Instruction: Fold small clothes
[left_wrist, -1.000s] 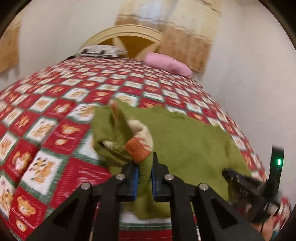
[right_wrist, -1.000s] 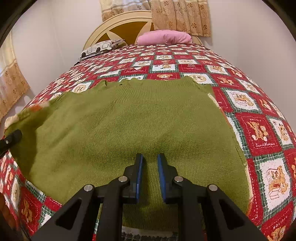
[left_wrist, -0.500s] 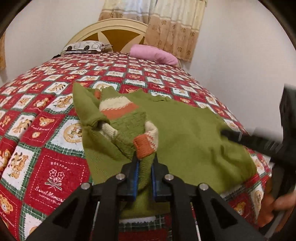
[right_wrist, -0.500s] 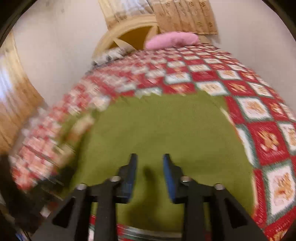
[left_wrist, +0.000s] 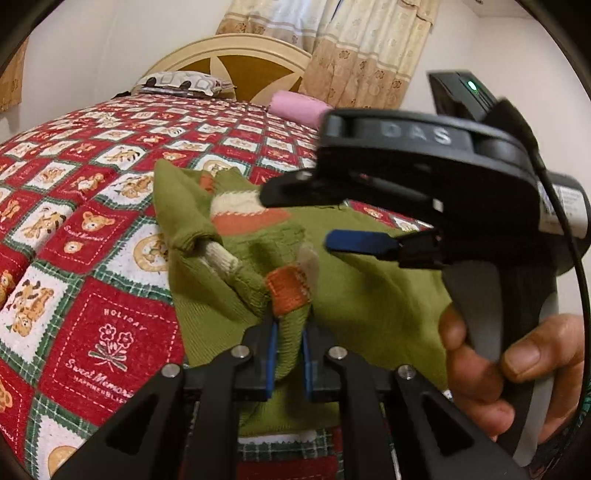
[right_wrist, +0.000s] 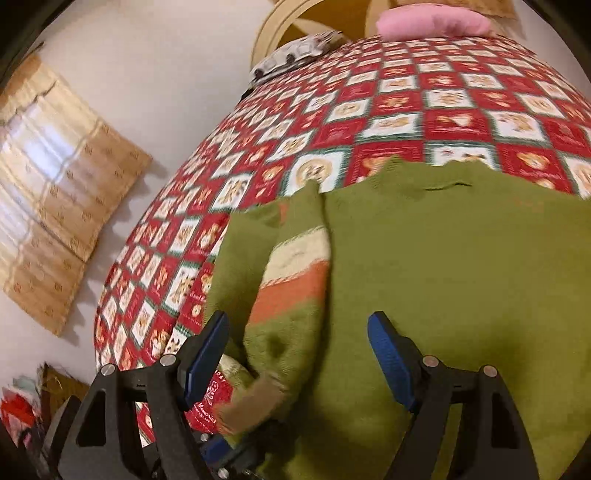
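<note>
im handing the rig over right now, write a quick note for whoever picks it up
Left gripper: shut on the sweater's sleeve cuff, holding it up over the body.
Right gripper: jaws opening, nothing pinched; it hangs above the folded sleeve, near the left gripper.
Sweater: green, lies flat on the bed quilt, neck toward the headboard. The striped sleeve is bunched across the body's left part.
Done: that sleeve is drawn inward, not yet laid flat.
Left: release and smooth the sleeve, probably fold the other side in, then fold the body.
</note>
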